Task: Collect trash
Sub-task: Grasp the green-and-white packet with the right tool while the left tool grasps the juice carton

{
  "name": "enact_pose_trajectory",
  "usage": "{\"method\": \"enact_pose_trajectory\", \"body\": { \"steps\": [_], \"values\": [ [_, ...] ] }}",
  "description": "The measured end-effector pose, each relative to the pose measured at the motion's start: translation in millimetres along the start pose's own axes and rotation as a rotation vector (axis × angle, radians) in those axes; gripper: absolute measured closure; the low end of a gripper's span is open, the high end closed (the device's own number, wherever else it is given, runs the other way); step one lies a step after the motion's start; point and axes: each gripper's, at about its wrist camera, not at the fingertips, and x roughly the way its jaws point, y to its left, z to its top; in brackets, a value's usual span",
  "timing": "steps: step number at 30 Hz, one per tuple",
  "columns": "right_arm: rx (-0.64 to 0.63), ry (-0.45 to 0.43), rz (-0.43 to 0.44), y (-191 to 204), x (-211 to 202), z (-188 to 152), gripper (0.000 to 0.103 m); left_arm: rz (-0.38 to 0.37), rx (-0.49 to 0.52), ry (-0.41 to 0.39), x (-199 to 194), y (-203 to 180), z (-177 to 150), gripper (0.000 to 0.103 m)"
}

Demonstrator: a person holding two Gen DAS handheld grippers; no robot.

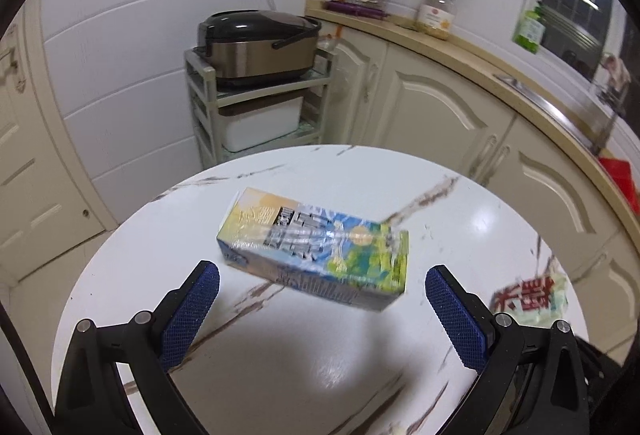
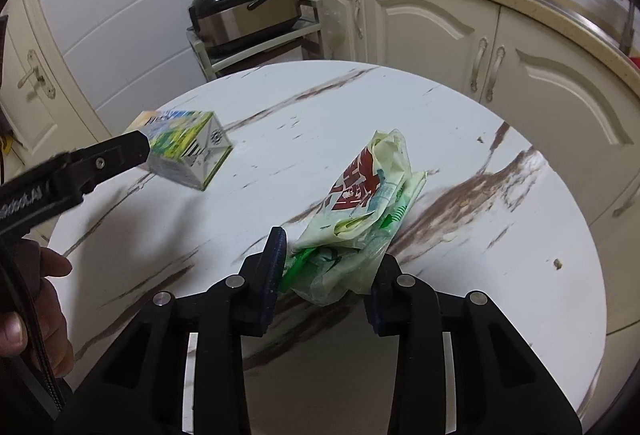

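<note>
Item 1: drink carton (image 1: 316, 247). Lies on its side on the round marbled table (image 1: 460, 219), toward the far-left part of the top as the right wrist view shows it.
Risk: its flat glossy faces may slide on the table if 1 pad arrives first, and the carton then skids toward the rim.

Item 2: crumpled plastic wrapper (image 2: 360, 203), with red print and green trim. Lies near the middle of the table, its near end bunched between the right fingers.
Risk: the film is thin and loose. Only the near bunch is caught, so it could slip free or tear on lifting.

Item 3: left gripper (image 1: 322, 299). Jaws spread wide, 1 pad to either side of the carton and neither touching it; nothing held.
Risk: closing too near 1 end could pivot the carton out of the jaws.

Item 4: right gripper (image 2: 326, 267). Jaws drawn in on the wrapper, pads pressing its near end.

Item 5: small crumbs (image 2: 557, 264) on the right part of the table, too small to identify.
Risk: easily missed.
</note>
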Motion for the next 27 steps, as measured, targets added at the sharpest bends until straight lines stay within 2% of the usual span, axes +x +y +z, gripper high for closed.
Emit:
{"method": "enact_pose_trajectory", "body": {
  "steps": [1,2,4,6,8,10,14,15,18,20,24,26,27],
  "values": [
    [0.003,-0.002,0.005,-5.0,0.1,1.7,0.070,0.019,-0.011,0.001,5.2,-5.0,3.1,0.001],
    [0.003,-0.001,0.012,-11.3,0.8,4.3,0.070,-0.006,-0.033,-0.013,10.2,-9.7,6.3,0.001],
    [0.001,0.001,0.019,-20.4,2.4,7.8,0.070,0.049,-0.057,-0.006,25.3,-21.0,13.0,0.001],
    [0.006,0.003,0.029,-28.6,4.1,9.9,0.070,0.072,-0.063,0.058,41.6,-29.0,19.4,0.001],
    [0.010,0.004,0.035,-35.5,5.7,12.0,0.070,0.129,-0.098,0.078,58.2,-36.3,26.5,0.001],
    [0.011,0.005,0.046,-41.6,7.1,14.3,0.070,0.142,-0.112,0.079,69.7,-40.5,31.5,0.000],
    [0.013,0.006,0.064,-48.6,9.2,16.5,0.070,0.116,-0.081,0.138,94.5,-38.2,26.7,0.007],
    [0.014,0.006,0.068,-49.2,9.5,16.5,0.070,0.109,-0.074,0.161,100.0,-32.7,22.0,0.012],
    [0.018,0.003,0.081,-50.6,10.7,16.0,0.070,0.123,-0.028,0.137,97.1,-19.8,18.1,0.014],
    [0.018,0.003,0.083,-50.9,11.5,15.8,0.071,0.082,-0.020,0.135,97.0,-7.6,20.3,0.018],
    [0.017,0.003,0.083,-46.1,12.3,16.0,0.070,0.064,-0.001,0.132,102.8,4.2,23.7,0.019],
    [0.011,0.005,0.079,-41.1,13.2,16.1,0.070,0.043,0.009,0.121,105.8,7.4,26.1,0.029],
    [0.010,0.006,0.076,-40.0,13.5,16.1,0.071,0.020,0.014,0.115,101.9,7.9,25.6,0.040]
  ]
}}
